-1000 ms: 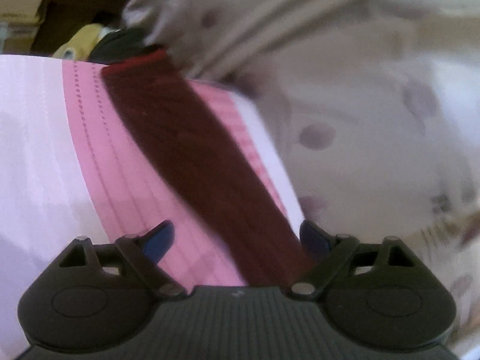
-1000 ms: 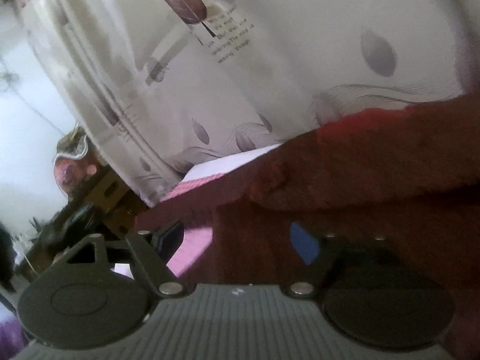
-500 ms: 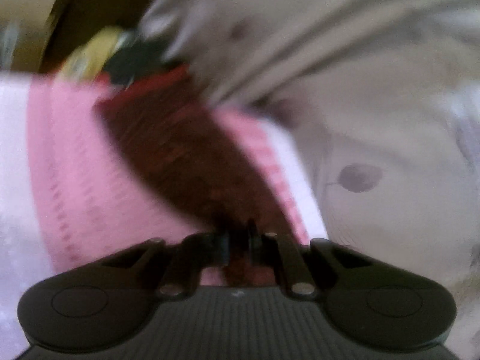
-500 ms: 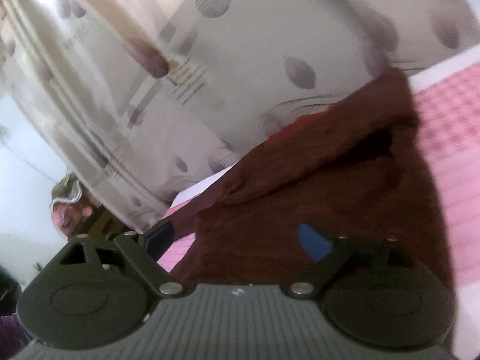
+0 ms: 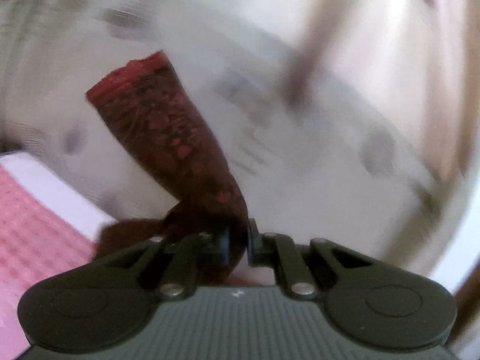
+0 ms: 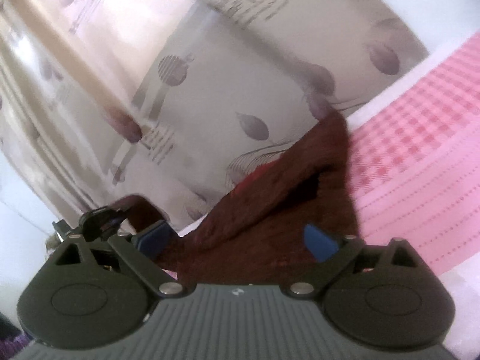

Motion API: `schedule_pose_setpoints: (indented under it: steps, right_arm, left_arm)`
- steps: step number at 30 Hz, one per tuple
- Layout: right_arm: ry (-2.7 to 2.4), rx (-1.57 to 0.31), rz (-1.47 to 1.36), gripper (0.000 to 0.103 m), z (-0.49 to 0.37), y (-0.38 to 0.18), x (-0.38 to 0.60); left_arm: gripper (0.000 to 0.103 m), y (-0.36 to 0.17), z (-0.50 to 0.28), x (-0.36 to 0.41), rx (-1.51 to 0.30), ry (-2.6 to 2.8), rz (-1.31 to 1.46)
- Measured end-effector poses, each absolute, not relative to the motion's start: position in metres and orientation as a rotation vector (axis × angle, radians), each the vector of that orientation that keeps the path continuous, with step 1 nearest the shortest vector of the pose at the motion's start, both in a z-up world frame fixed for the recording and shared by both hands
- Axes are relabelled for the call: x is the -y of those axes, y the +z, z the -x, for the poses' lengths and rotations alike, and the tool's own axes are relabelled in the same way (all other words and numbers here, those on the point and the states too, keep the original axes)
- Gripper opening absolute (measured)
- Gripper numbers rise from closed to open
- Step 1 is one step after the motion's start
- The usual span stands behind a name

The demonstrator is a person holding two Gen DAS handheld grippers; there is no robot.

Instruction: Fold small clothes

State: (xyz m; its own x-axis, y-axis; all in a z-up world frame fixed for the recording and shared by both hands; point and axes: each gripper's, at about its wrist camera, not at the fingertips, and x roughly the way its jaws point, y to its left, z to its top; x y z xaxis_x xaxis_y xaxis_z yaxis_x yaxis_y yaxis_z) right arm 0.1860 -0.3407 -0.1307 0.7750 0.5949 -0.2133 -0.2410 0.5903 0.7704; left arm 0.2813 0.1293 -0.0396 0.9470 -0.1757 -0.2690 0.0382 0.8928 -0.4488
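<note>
A dark maroon knitted garment (image 5: 168, 138) with a brighter red ribbed end hangs lifted in the left wrist view. My left gripper (image 5: 237, 244) is shut on its lower part. In the right wrist view the same maroon garment (image 6: 270, 219) lies bunched in front of my right gripper (image 6: 237, 240), whose blue-padded jaws stand wide apart around the cloth without pinching it. The left gripper (image 6: 102, 222) shows at the left there, holding a strip of the garment.
A pink and white checked cloth (image 6: 420, 156) covers the surface under the garment; it also shows at the lower left of the left wrist view (image 5: 36, 240). A pale curtain with grey leaf prints (image 6: 210, 75) hangs close behind.
My left gripper closed on the maroon garment and lifted it off the pink cloth toward the curtain. My right gripper stayed open and drew back a little from the garment.
</note>
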Motion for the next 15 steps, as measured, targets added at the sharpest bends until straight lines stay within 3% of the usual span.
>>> schedule_pose_setpoints:
  steps: [6, 11, 13, 15]
  right_arm:
    - [0.489, -0.474, -0.829, 0.097, -0.184, -0.139, 0.362]
    - [0.476, -0.457, -0.857, 0.098, -0.183, -0.146, 0.379]
    - [0.468, -0.458, -0.862, 0.099, -0.183, -0.149, 0.384]
    - [0.461, -0.462, -0.874, 0.099, -0.184, -0.154, 0.387]
  left_arm:
    - [0.011, -0.076, -0.296, -0.007, -0.436, -0.235, 0.22]
    - [0.014, -0.113, -0.295, 0.051, -0.527, -0.291, 0.031]
    - [0.025, -0.121, -0.291, 0.062, -0.53, -0.315, -0.046]
    - [0.053, -0.126, -0.282, 0.07, -0.523, -0.331, -0.116]
